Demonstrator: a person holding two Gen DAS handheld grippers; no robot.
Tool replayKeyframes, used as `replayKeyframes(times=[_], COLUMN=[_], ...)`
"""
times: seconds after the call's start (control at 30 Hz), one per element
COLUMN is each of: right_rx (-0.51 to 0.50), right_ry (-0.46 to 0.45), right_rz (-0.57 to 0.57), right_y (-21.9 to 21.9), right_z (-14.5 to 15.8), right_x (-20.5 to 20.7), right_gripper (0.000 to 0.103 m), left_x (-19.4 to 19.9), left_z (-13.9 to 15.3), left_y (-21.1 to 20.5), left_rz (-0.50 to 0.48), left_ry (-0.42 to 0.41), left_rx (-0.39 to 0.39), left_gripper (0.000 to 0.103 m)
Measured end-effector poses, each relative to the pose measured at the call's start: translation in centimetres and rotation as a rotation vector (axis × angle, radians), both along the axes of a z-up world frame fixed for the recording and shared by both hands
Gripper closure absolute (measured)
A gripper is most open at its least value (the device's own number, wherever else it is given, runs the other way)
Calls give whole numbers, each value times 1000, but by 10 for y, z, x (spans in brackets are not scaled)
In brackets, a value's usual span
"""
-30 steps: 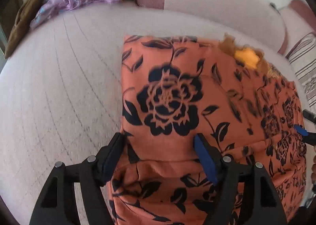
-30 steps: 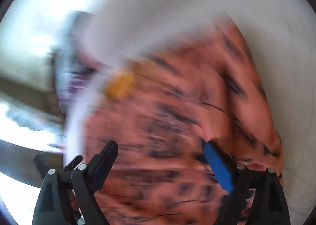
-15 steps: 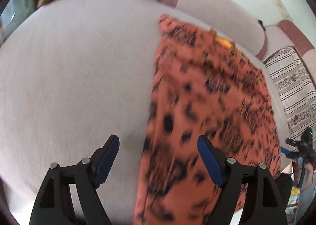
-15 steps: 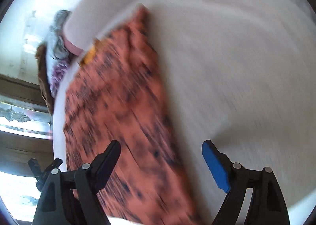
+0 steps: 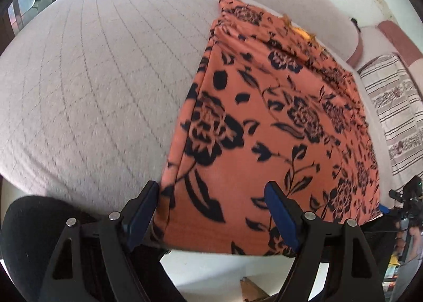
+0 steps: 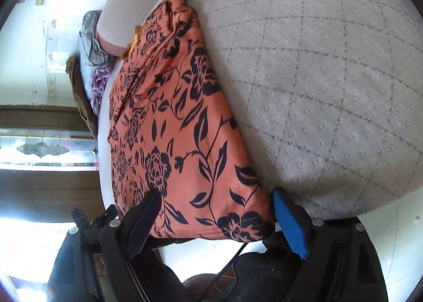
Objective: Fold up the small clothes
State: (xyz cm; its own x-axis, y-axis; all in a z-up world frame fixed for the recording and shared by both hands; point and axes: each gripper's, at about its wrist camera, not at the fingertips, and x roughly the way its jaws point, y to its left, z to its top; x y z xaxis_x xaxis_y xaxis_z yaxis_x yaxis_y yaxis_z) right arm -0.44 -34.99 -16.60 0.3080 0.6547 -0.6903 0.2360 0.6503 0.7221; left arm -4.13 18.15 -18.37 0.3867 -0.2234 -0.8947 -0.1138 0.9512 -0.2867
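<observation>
Your left gripper (image 5: 211, 209) and right gripper (image 6: 215, 212) both have jaws spread wide, gripping nothing, over the folded orange garment's (image 5: 264, 122) near edge.

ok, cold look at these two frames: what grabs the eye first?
The orange cloth with black flower print, lying folded in a long strip on the pale quilted bed cover, its near end at the bed's edge. Both claws, left and right, stand open over that end, gripping nothing.
</observation>
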Motion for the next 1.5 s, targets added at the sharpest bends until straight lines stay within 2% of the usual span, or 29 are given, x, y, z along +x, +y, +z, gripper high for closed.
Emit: replayKeyframes(times=[0.07,0.13,0.23,0.4,0.47,0.5,0.53,0.6,0.73,0.87,0.9,0.93,0.97,1.0,1.03,1.1,1.17,1.2,1.23,1.27,1.3,1.33,1.37,1.4,1.43,1.5], right_rx=[-4,-22,-25,14,30,37,41,46,0,-116,-144,-171,-202,-194,-152,-139,-134,-109,-69,-3,4,-12,-56,-90,-84,-57], right_ry=[-4,-14,-36,-23,-13,-6,1,12,18,14,12,16,24,24,17,-11,-15,0,36,51,40,36,16,17,30,8], right_rz=[30,62,109,90,77,70,70,76,125,187,193,191,183,171,152,97,47,36,30,5,-14,5,32,37,32,-7], right_y=[4,9,21,16,14,13,13,13,20,36,39,40,39,35,30,20,12,9,8,6,4,7,11,12,10,2], right_z=[0,3,2,-7,-9,-10,-11,-12,-10,-3,-1,1,3,5,7,15,13,7,-4,-12,-11,-8,-3,0,0,8], right_x=[0,-3,-7,-8,-8,-8,-7,-5,-2,0,-1,-2,-3,-5,-8,-12,-12,-11,-8,-8,-8,-7,-7,-8,-9,-12], right_gripper=[16,17,17,16,16,16,15,14,12,14,16,28,51,69,91,91,80,70,36,30,30,32,47,63,96,96], left_x=[-6,-12,-17,-16,-17,-18,-18,-19,-21,-24,-23,-24,-25,-28,-29,-31,-24,-19,-17,-14,-15,-16,-17,-18,-20,-24], left_z=[1,4,4,-7,-6,-5,-5,-4,-5,-3,-3,1,6,15,21,31,21,11,5,1,1,3,6,13,25,41], left_y=[-1,-1,-2,-3,-6,-5,-2,8,21,17,16,16,18,19,19,20,19,17,16,14,13,13,15,16,15,13], left_rz=[5,8,7,20,25,42,56,75,98,95,91,93,97,103,107,121,117,102,100,93,85,88,102,107,107,109], left_ry=[0,-13,-19,-15,-15,-13,-12,-11,1,8,7,-3,-19,-47,-72,-106,-64,-17,10,19,8,0,-9,-29,-70,-123], left_rx=[-9,-16,-16,25,57,88,95,49,-17,-3,-3,-12,-34,-43,-40,-39,-30,-25,-16,-1,16,15,-6,-26,-20,-1], left_gripper=[22,28,28,28,36,52,62,70,73,73,80,95,95,95,95,94,92,91,86,85,85,89,96,95,95,95])
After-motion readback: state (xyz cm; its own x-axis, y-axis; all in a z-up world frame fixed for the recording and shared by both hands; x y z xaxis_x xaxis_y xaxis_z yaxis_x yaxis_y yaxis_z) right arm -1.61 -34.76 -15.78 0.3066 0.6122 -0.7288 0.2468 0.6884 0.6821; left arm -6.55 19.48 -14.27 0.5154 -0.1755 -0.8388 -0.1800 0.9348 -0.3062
